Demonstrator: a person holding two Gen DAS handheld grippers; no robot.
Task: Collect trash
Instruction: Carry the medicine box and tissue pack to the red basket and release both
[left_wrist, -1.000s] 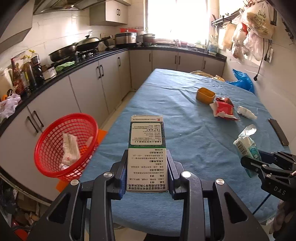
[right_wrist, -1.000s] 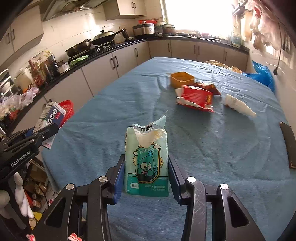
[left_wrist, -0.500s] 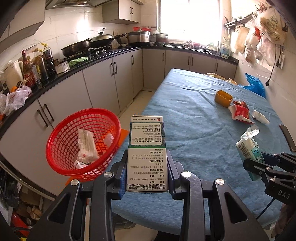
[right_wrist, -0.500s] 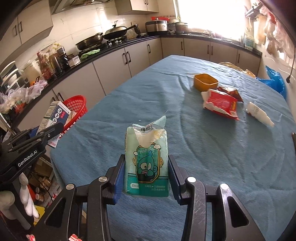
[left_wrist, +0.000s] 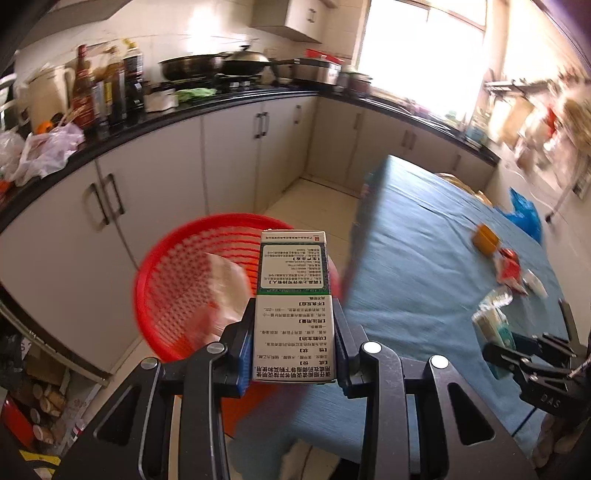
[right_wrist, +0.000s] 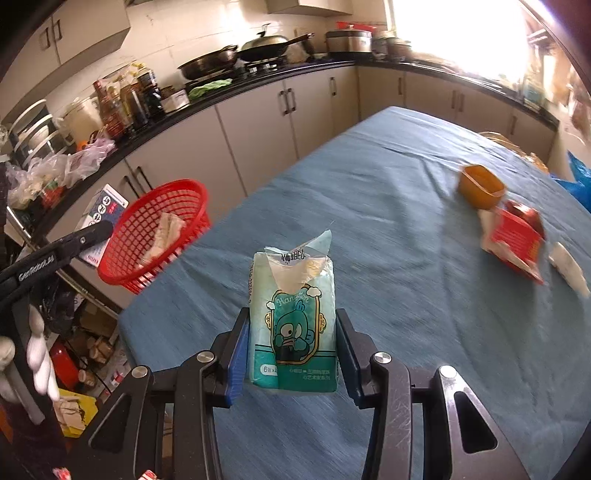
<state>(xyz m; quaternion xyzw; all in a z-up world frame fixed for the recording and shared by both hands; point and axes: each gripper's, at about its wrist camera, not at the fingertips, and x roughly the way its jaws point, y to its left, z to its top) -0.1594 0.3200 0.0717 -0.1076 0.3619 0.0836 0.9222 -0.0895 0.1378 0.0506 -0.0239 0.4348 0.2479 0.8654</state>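
My left gripper (left_wrist: 293, 354) is shut on a white and green medicine box (left_wrist: 293, 295), held upright over the near rim of a red mesh basket (left_wrist: 192, 280) that holds some crumpled white wrappers. My right gripper (right_wrist: 291, 354) is shut on a teal tissue pack (right_wrist: 293, 332) with a cartoon print, held above the blue tablecloth (right_wrist: 388, 229). In the right wrist view the red basket (right_wrist: 155, 236) stands off the table's left corner, with the left gripper's finger (right_wrist: 55, 251) and the box (right_wrist: 103, 218) beside it.
On the far side of the table lie an orange tub (right_wrist: 480, 184), a red packet (right_wrist: 513, 236) and a white wrapper (right_wrist: 569, 269). Grey kitchen cabinets (left_wrist: 166, 177) with a cluttered black counter run along the left. Boxes and clutter sit on the floor (right_wrist: 92, 354) under the table corner.
Both grippers have swung left toward the red basket with their loads. The basket now fills the middle of the left wrist view, right behind the box. Both grips are unchanged.
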